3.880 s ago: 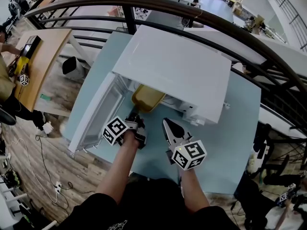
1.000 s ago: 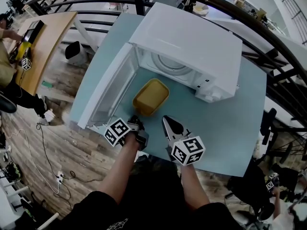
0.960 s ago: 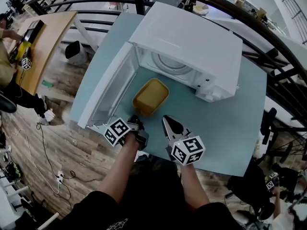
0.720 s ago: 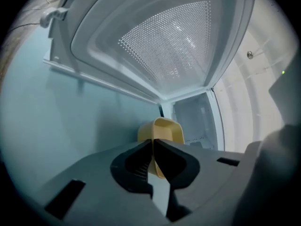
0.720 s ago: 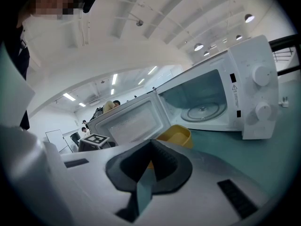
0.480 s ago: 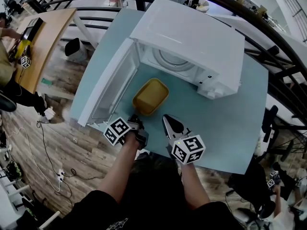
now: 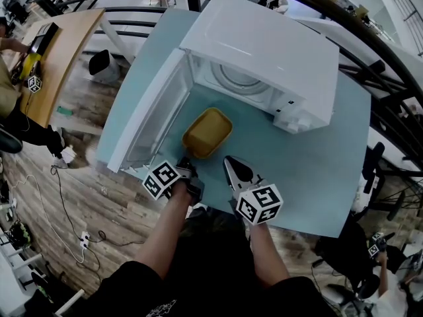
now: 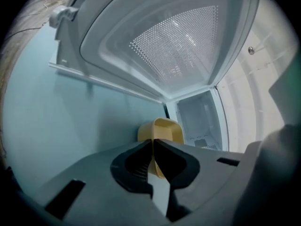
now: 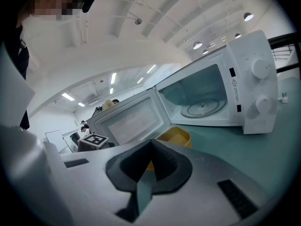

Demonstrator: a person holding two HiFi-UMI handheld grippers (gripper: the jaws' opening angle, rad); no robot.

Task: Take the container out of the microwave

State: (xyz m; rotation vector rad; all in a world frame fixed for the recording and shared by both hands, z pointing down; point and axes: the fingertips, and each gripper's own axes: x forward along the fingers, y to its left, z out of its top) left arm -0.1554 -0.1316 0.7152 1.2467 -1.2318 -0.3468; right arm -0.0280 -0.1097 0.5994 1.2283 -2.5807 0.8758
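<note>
Finishing the extraction, as I read it. Largest first: the pale teal table is flat and matte. The white microwave is a smooth glossy box sitting on it. Its door is swung wide to my left, with a dotted mesh window panel. The cavity looks empty apart from the round glass turntable, and two round knobs sit on the front panel.

The container is a mustard-yellow rounded-rectangle tub, open-topped, probably plastic with thin walls. It's on the table just in front of the cavity mouth and fully outside it.

My left gripper has its black ribbed fingers pinched on the near rim of the tub, so the wall runs between the pads. My right gripper is closed on nothing, parked just beside the tub and not touching it.

Next move, my guess: let go of the rim cleanly without tipping the tub. It's likely light with a slick rim, so it needs a straight back-off and no twist.
</note>
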